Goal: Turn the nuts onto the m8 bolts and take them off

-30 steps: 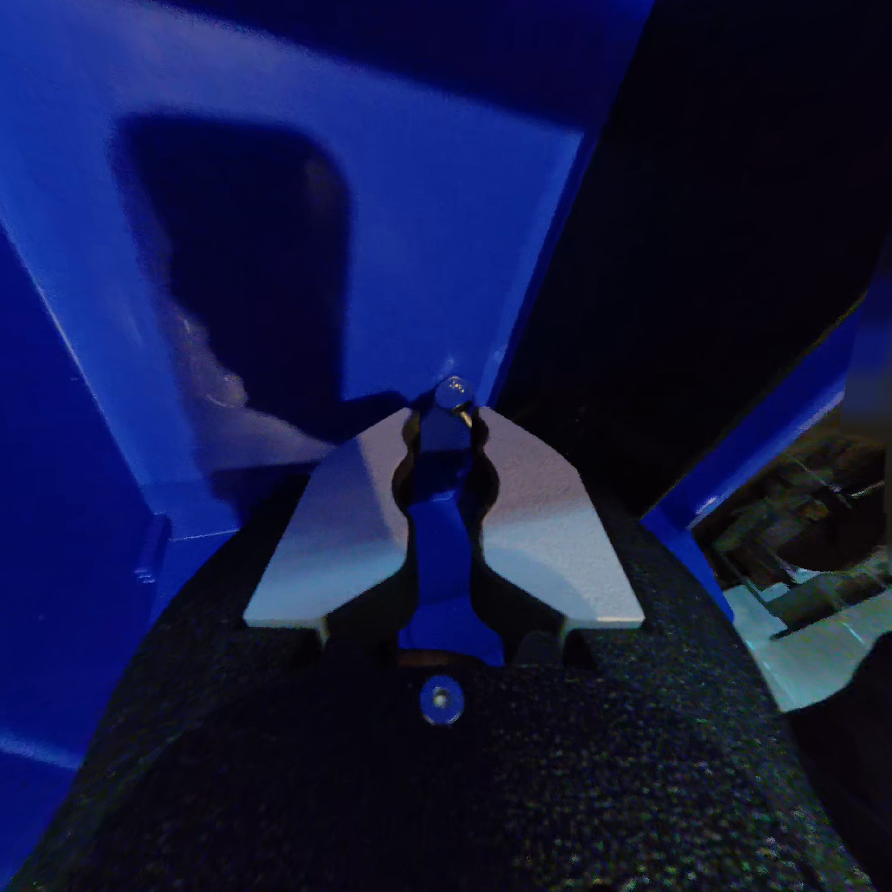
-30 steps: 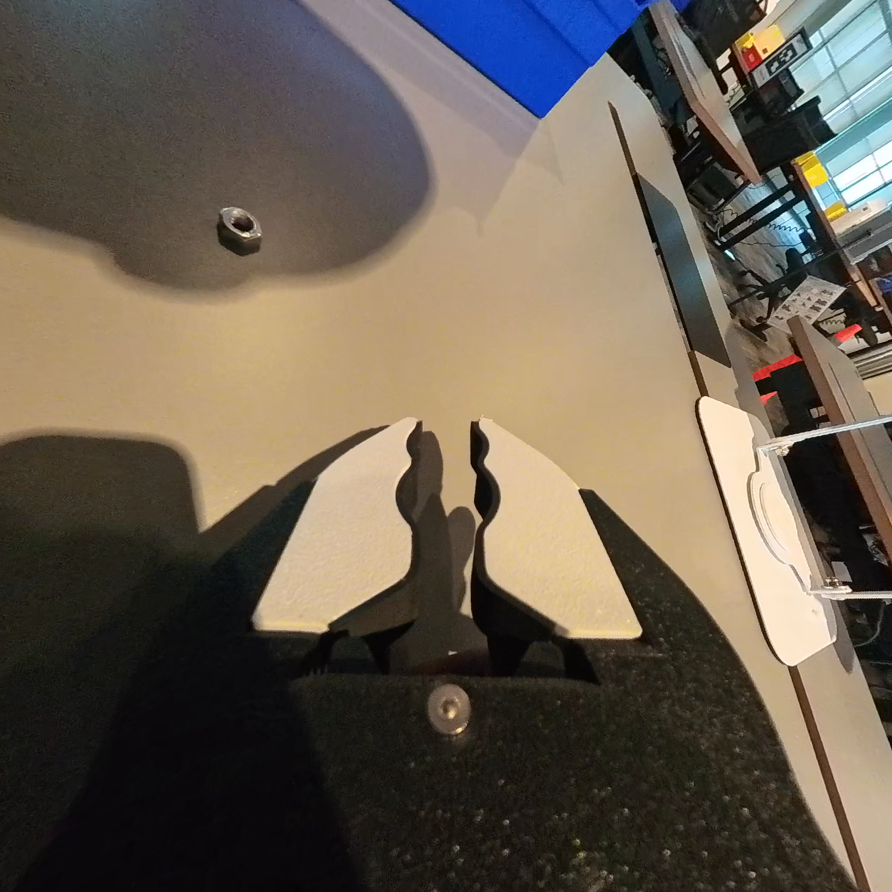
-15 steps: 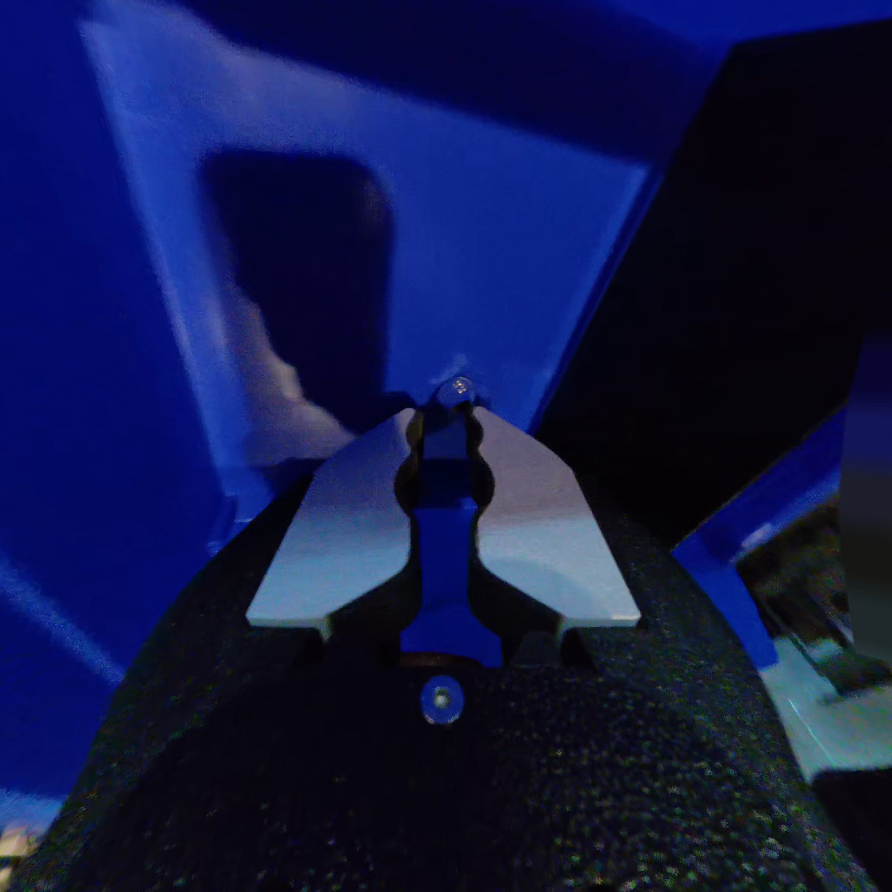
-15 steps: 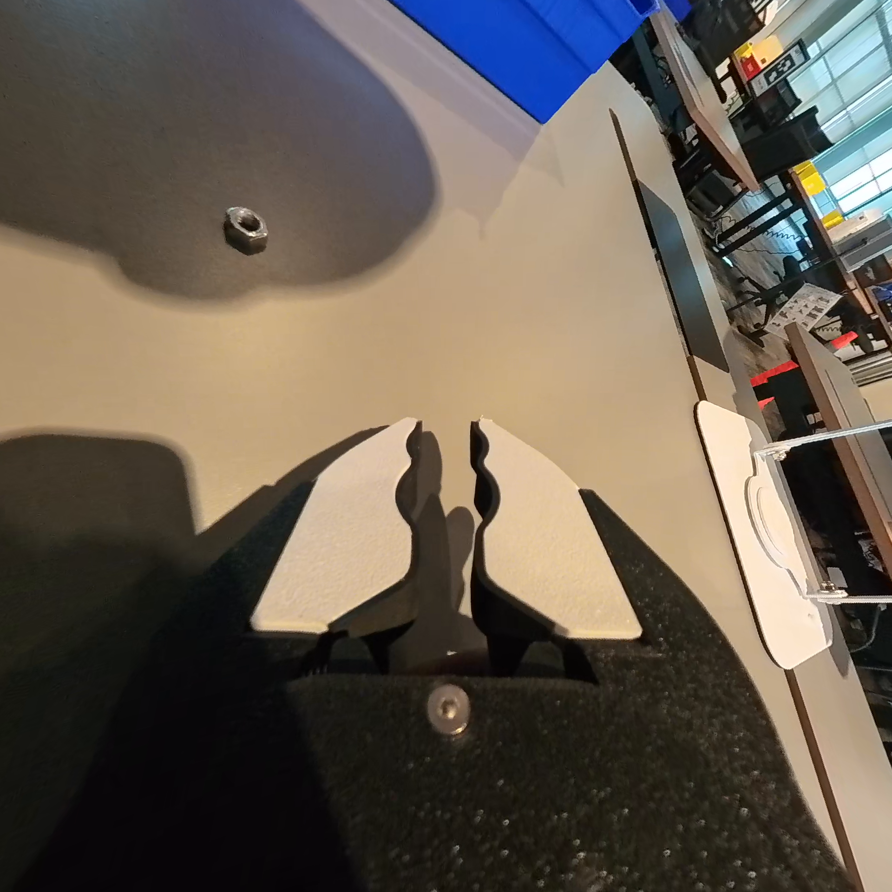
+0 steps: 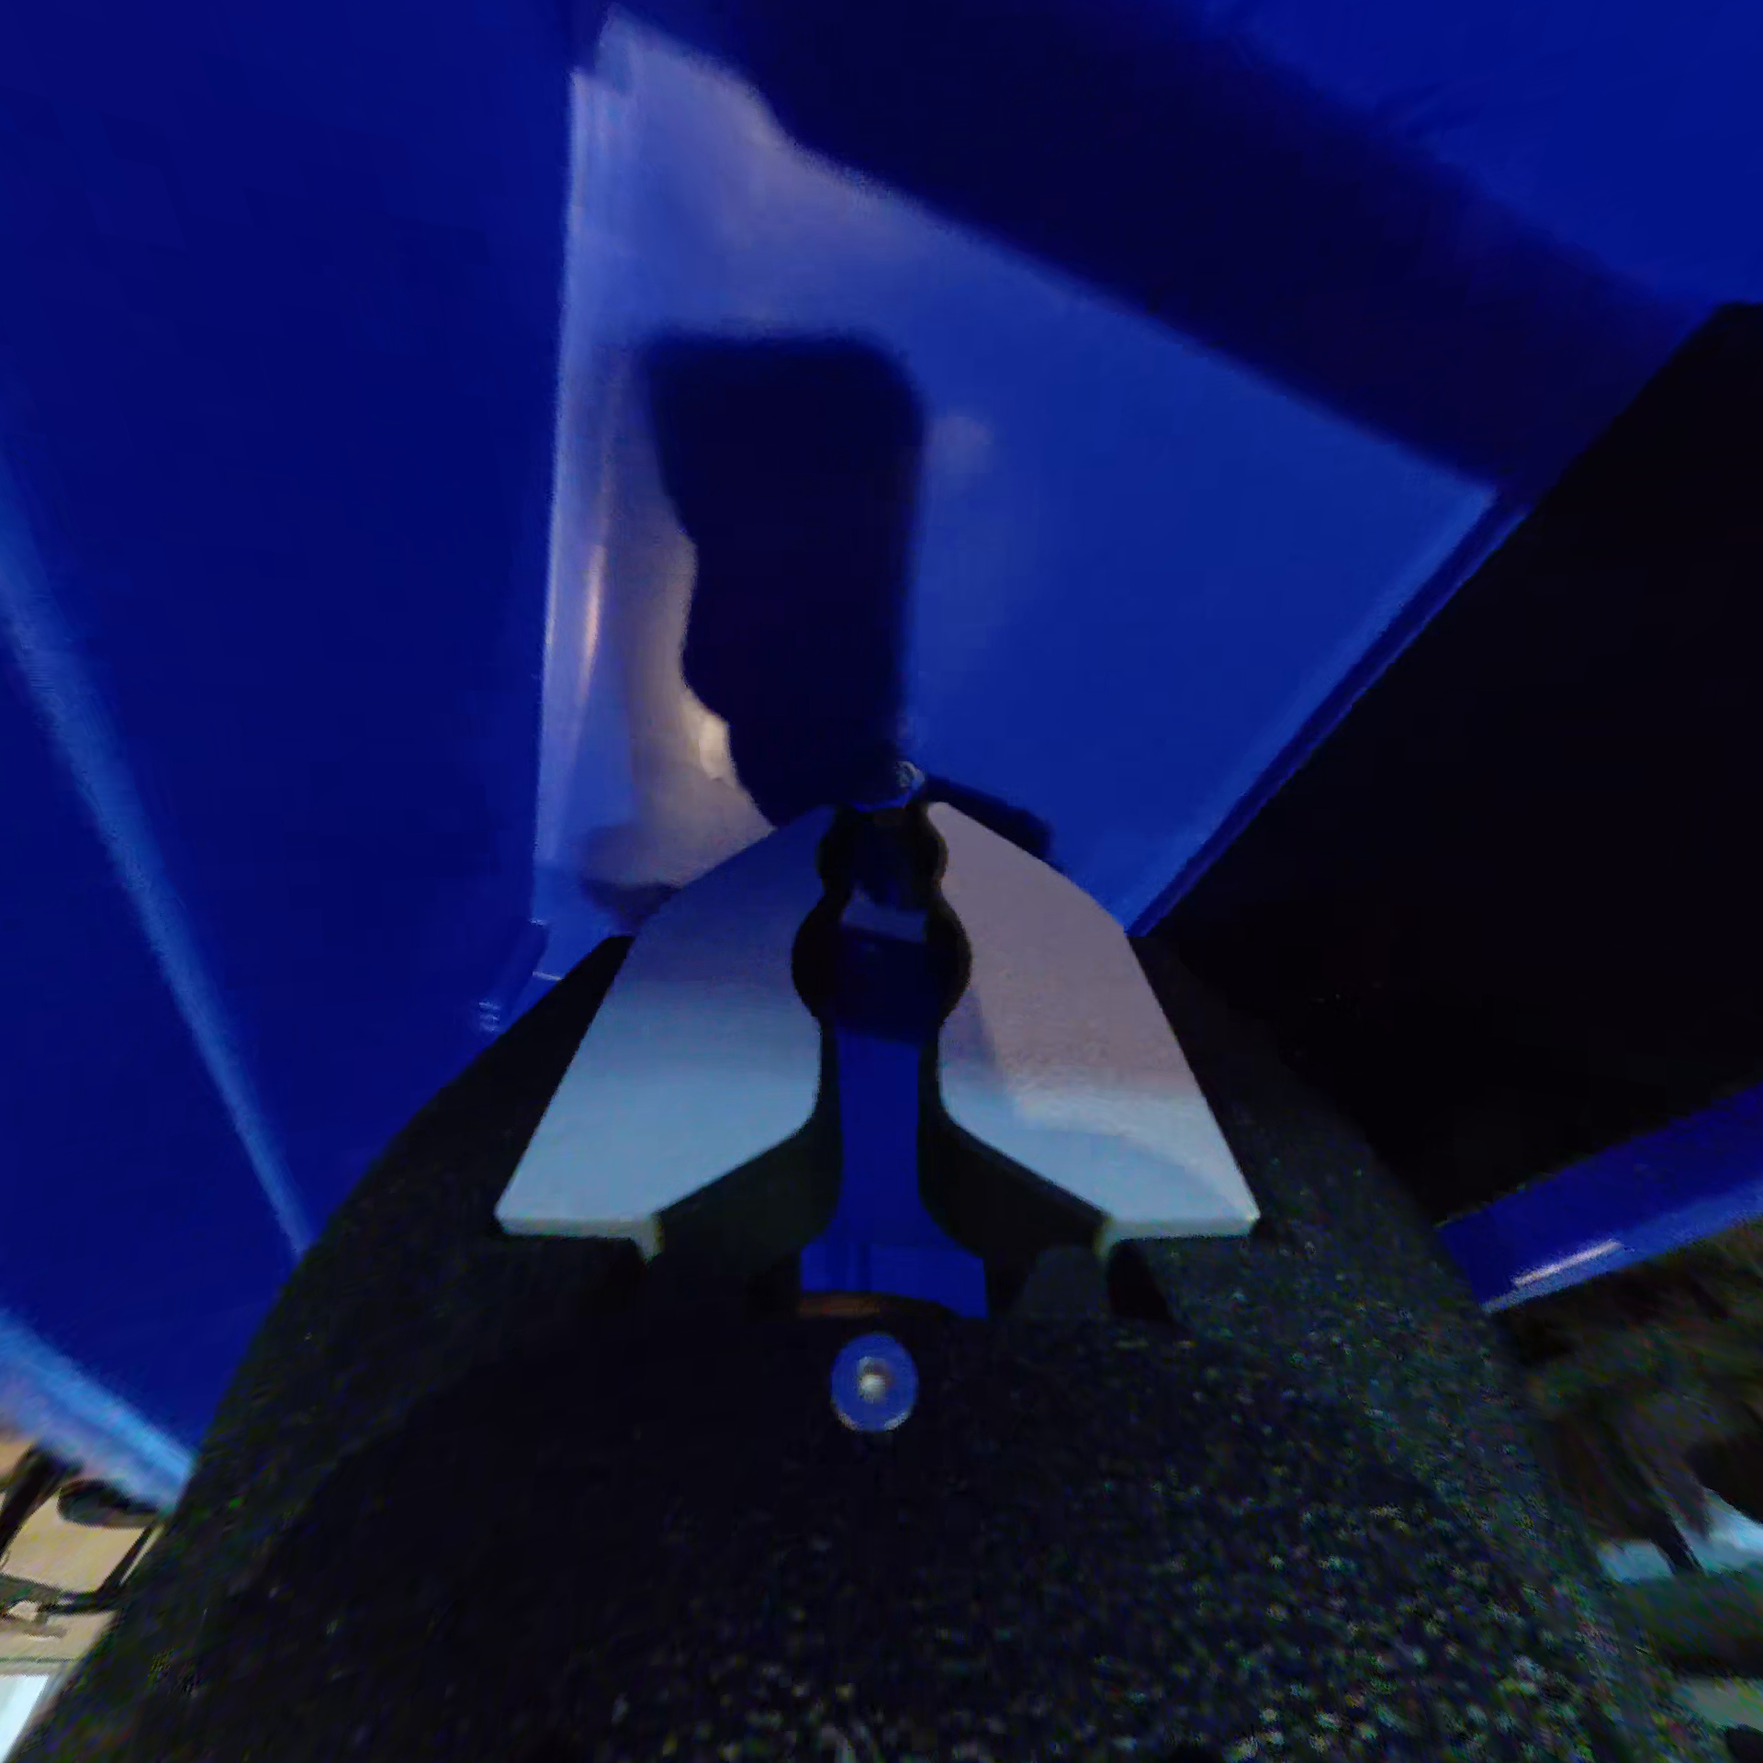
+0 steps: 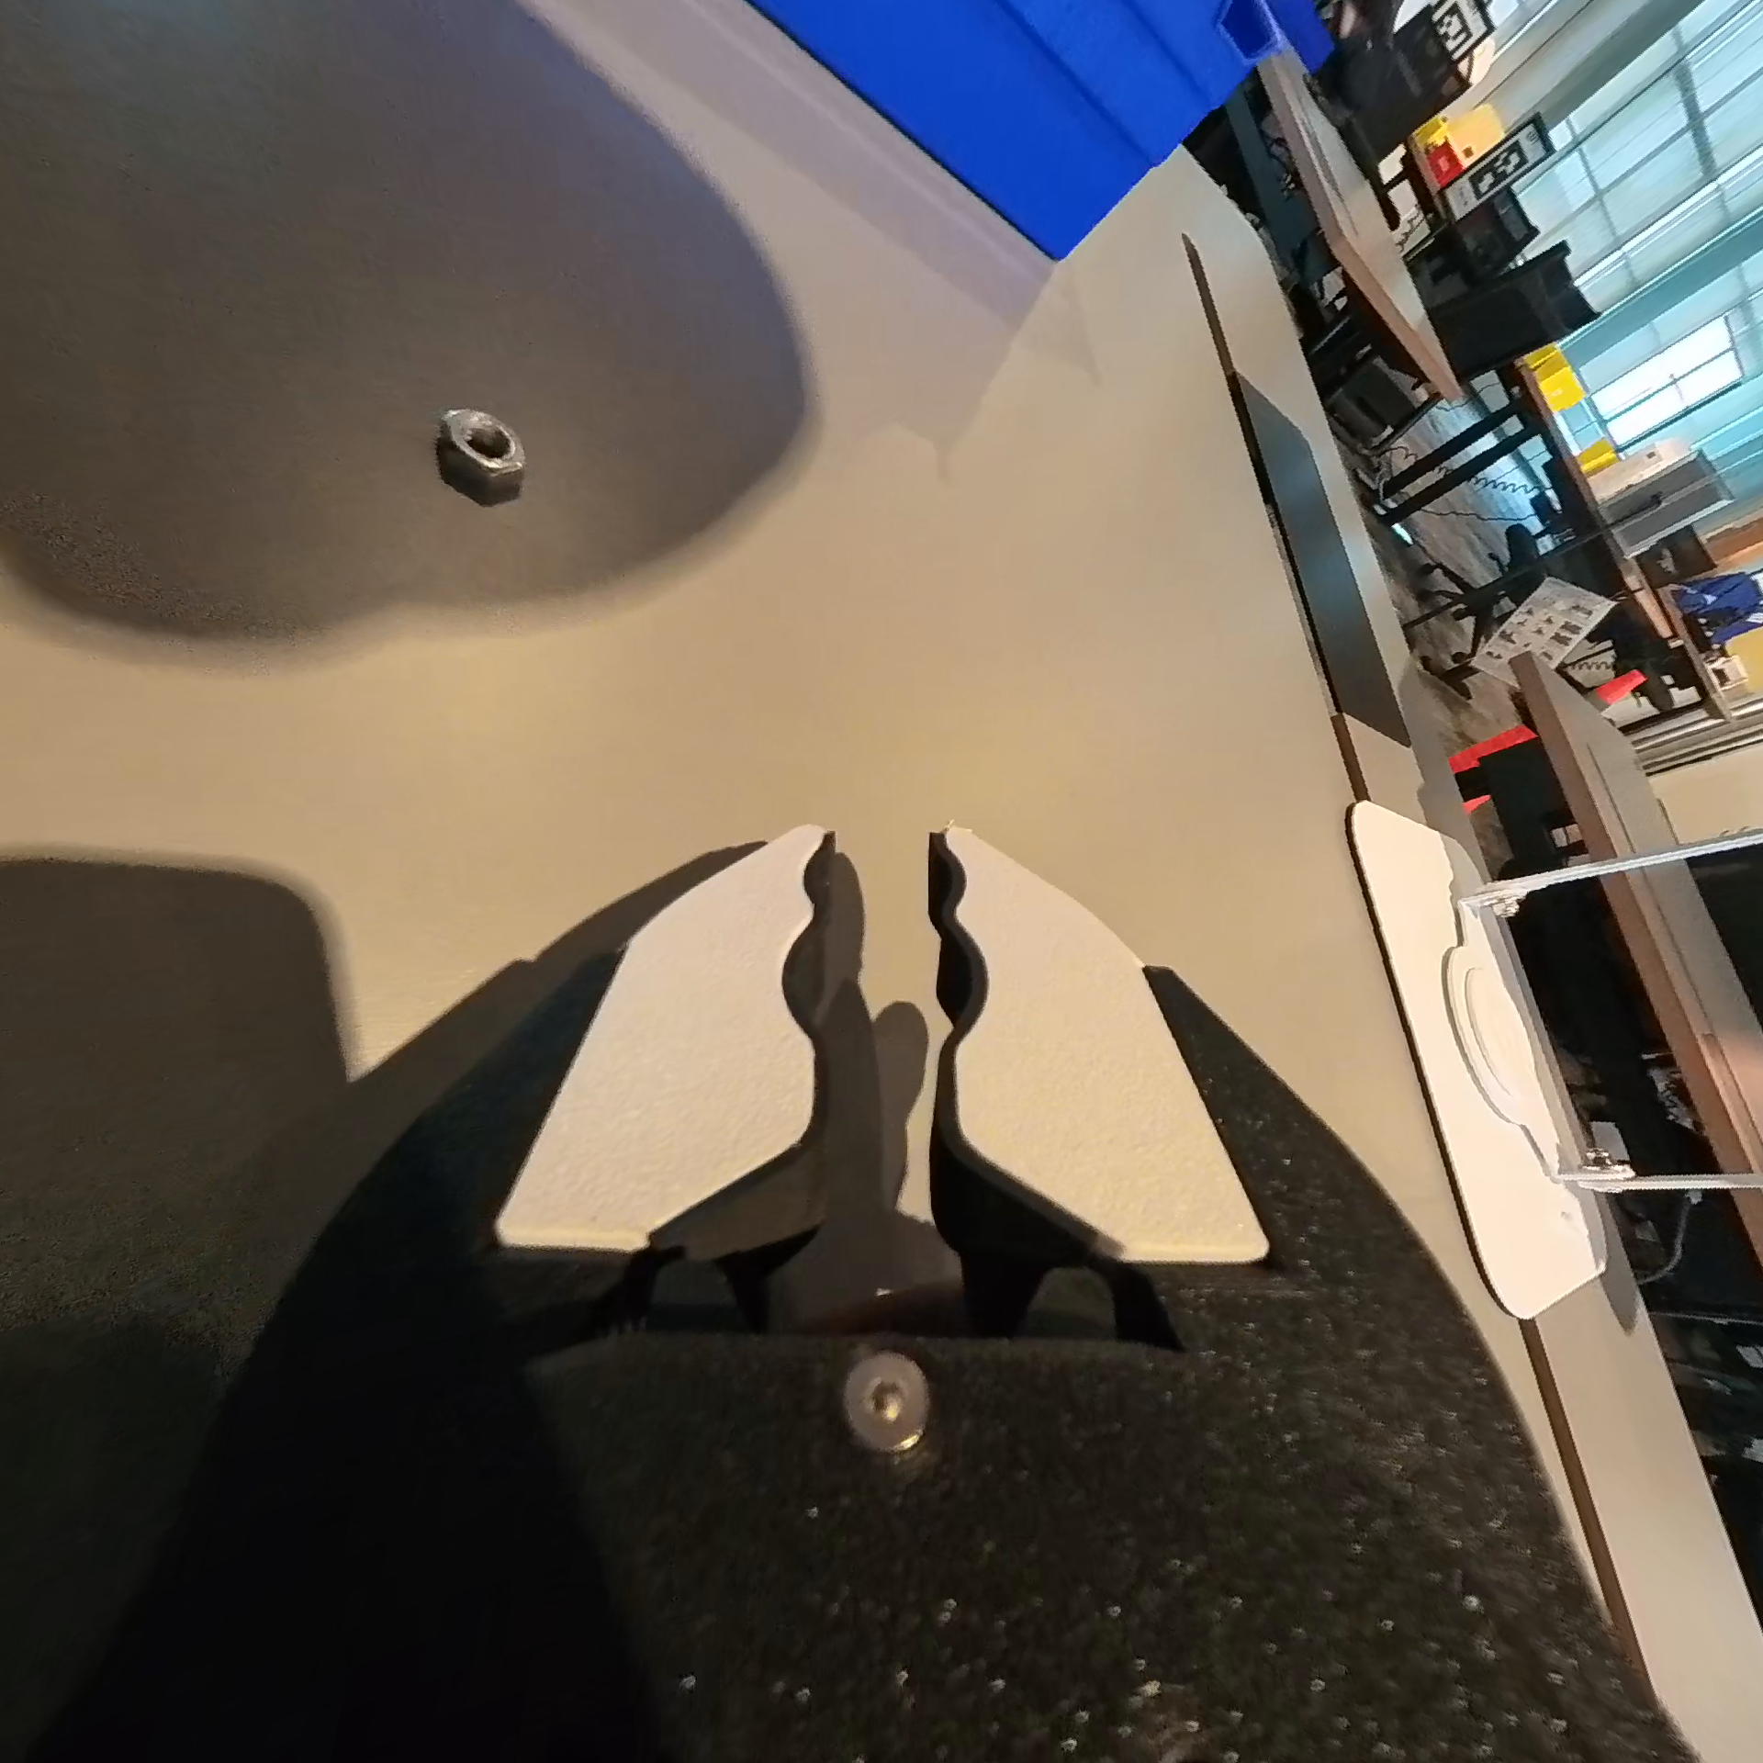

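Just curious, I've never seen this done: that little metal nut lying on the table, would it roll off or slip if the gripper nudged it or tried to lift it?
The nut lies flat on the table, hole up, so it would probably slide rather than roll. It looks like solid metal, likely stiff and heavy for its size. Small and flat-sided, it may slip from the open right gripper unless gripped across two flats.

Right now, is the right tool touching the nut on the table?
Apart. The right wrist view shows bare table between the nut and the right tool, whose fingers are empty.
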Available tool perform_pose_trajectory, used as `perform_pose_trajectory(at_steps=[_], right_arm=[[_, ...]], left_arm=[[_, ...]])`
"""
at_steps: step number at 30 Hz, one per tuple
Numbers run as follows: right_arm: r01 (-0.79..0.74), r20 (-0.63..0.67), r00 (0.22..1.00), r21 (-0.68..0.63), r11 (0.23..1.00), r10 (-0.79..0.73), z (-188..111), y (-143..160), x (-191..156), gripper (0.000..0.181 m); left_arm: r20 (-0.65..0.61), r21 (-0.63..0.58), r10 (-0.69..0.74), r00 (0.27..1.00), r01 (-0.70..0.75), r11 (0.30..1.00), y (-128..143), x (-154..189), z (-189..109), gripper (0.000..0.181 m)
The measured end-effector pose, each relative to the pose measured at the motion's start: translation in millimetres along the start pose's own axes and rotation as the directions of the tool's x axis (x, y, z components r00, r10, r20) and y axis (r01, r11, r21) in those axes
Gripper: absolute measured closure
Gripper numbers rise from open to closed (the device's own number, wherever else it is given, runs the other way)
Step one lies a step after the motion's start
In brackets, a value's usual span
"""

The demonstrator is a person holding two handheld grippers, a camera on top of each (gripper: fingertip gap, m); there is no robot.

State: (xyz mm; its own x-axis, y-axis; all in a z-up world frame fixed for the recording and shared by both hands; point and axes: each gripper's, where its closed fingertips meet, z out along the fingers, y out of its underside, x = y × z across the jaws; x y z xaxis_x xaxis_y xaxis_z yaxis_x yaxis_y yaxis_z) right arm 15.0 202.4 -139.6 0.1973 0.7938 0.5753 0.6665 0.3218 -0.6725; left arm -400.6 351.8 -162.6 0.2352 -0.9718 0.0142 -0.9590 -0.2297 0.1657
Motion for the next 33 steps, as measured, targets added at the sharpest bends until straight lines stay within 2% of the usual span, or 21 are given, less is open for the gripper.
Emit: perform_pose_trajectory(at_steps=[2,4,7,9,10,12,15,17,19,21,25,27,31,33], right_arm=[[0.001,-0.009,1.000,0.006,1.000,-0.001,-0.4,-0.6,0.9,0.163],[-0.013,-0.034,0.999,0.020,1.000,0.014,-1.6,-1.9,4.9,0.163],[-0.029,-0.109,0.993,0.039,0.999,0.033,-3.7,-3.3,15.2,0.163],[0.011,-0.179,0.984,0.036,0.999,-0.004,-3.9,-3.6,20.0,0.163],[0.034,-0.210,0.977,0.029,0.999,-0.027,-4.2,-3.8,21.0,0.163],[0.074,-0.288,0.955,0.021,0.997,-0.065,-7.2,-4.7,24.7,0.164],[0.132,-0.338,0.934,0.019,0.991,-0.118,-14.6,-4.6,24.3,0.165],[0.138,-0.353,0.927,0.005,0.990,-0.127,-21.5,2.0,26.9,0.165],[0.130,-0.358,0.926,0.008,0.991,-0.119,-30.3,8.6,29.2,0.165],[0.126,-0.357,0.927,0.013,0.992,-0.113,-38.6,14.4,30.0,0.165],[0.143,-0.343,0.930,0.001,0.990,-0.134,-46.2,22.4,27.6,0.165],[0.166,-0.328,0.931,-0.010,0.986,-0.160,-44.9,23.1,23.9,0.165],[0.243,-0.305,0.918,-0.070,0.967,-0.253,-38.0,26.0,15.3,0.168],[0.233,-0.297,0.922,-0.093,0.968,-0.250,-34.5,27.0,15.4,0.169]], left_arm=[[0.071,0.068,-0.030,0.997,0.026,0.997,-9.4,-6.2,-21.1,0.170],[0.174,0.223,-0.081,0.981,0.041,0.974,-33.9,-12.2,-66.9,0.173],[0.242,0.537,-0.096,0.966,-0.051,0.842,-109.0,20.0,-152.3,0.174],[0.237,0.652,-0.031,0.971,-0.135,0.746,-169.1,66.6,-185.6,0.174],[0.239,0.675,0.018,0.971,-0.179,0.715,-199.4,92.7,-190.9,0.174],[0.199,0.698,0.140,0.970,-0.240,0.674,-257.6,150.8,-181.2,0.174],[0.083,0.677,0.299,0.951,-0.274,0.683,-325.2,223.9,-130.1,0.174],[0.049,0.626,0.344,0.938,-0.297,0.721,-351.9,247.5,-91.4,0.174],[0.024,0.585,0.372,0.928,-0.315,0.748,-365.6,262.6,-65.7,0.173],[0.023,0.564,0.382,0.924,-0.327,0.758,-374.1,269.5,-54.1,0.173],[-0.006,0.579,0.370,0.929,-0.298,0.759,-381.3,275.8,-53.8,0.172],[-0.003,0.599,0.347,0.938,-0.277,0.752,-381.6,274.9,-56.2,0.163],[-0.007,0.651,0.288,0.958,-0.214,0.728,-370.8,270.7,-63.4,0.158],[0.015,0.647,0.260,0.965,-0.208,0.734,-363.2,266.9,-61.1,0.158]])
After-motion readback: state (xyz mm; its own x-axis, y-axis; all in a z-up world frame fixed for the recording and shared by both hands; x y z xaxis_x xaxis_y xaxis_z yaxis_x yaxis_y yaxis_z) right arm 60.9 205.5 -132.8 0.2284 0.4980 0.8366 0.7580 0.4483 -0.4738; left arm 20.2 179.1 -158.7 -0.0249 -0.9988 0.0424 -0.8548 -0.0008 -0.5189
